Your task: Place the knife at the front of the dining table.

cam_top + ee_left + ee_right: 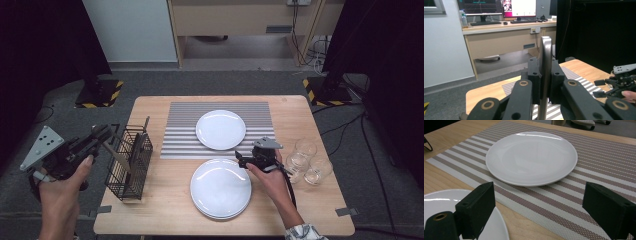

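Observation:
My left gripper (106, 134) is held off the table's left edge, beside a black wire basket (129, 165). It is shut on a flat metal piece of cutlery (119, 156), which slants down over the basket. In the left gripper view the cutlery's handle (546, 57) stands upright, clamped in that gripper (545, 75). My right gripper (241, 159) hovers open between two white plates. In the right gripper view this gripper (541, 205) has its jaws wide apart with nothing between them. One plate (531, 157) lies ahead on the striped placemat (599, 152).
A stack of white plates (220, 188) sits at the table's front, and a single plate (220, 129) lies on the placemat (182, 135). More cutlery (140, 140) stands in the basket. Three clear glasses (305, 160) cluster at the right. A desk with monitors (519, 7) stands beyond.

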{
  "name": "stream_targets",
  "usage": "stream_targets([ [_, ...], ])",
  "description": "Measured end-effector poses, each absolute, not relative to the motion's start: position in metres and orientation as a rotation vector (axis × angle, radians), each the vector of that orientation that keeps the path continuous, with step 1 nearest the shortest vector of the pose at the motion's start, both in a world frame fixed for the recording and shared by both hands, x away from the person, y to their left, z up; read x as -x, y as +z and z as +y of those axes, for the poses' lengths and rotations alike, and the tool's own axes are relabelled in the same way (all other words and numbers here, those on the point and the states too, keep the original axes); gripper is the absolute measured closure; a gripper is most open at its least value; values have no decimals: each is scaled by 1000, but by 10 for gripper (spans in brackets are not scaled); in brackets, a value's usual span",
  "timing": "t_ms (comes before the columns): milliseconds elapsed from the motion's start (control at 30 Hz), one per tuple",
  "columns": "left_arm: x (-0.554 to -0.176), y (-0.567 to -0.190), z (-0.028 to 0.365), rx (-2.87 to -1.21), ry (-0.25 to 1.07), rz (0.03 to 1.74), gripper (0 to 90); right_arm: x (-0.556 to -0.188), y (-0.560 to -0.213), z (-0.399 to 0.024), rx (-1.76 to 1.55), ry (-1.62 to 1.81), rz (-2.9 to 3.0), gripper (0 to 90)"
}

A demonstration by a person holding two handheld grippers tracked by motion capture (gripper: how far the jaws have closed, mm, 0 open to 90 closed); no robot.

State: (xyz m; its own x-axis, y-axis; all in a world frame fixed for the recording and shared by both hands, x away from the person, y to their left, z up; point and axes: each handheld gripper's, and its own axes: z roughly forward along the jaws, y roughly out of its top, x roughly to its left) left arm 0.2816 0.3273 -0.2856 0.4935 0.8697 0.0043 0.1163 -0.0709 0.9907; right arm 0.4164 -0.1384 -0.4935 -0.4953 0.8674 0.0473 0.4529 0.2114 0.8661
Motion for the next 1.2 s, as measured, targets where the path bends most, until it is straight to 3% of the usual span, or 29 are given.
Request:
stream_targets([
  [533,-292,-284,301,-1549,748,843,825,-416,-492,-139,-1223,1224,2036,111],
  [1200,-329,-321,257,-1594,707,842,825,-414,-487,-140,-1205,1249,2026,171],
])
